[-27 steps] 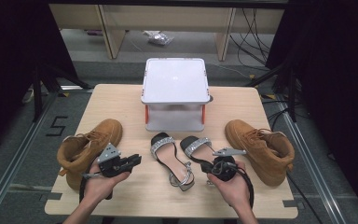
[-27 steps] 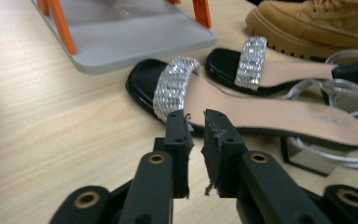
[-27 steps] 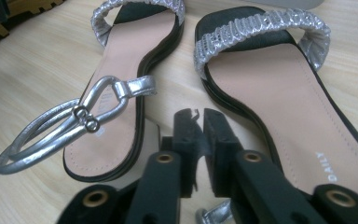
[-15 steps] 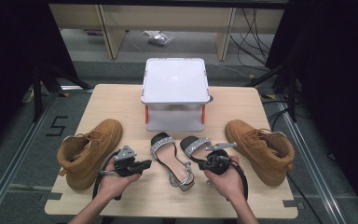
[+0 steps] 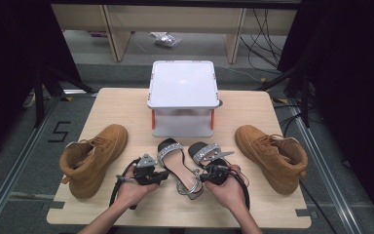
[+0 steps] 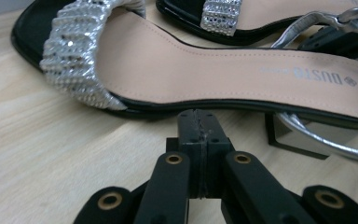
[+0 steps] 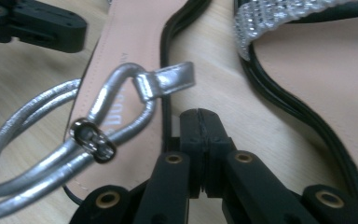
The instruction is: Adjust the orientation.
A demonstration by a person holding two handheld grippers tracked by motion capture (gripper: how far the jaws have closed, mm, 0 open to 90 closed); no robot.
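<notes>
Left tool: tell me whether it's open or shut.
Shut. In the left gripper view the left tool has both black jaws pressed together, nothing between them, just short of the sandal.

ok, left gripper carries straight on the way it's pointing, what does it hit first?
Most likely the side of the nearer sandal: the shut left gripper points at its black sole edge, just ahead. Whether a gap remains is unclear.

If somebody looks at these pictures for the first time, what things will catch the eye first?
Most striking is the pair of black sandals with glittering silver straps, lying at the middle of the wooden table between two tan boots, one at the left and one at the right. The left gripper and right gripper, both shut, point at the sandals. Behind them stands a white box.
</notes>
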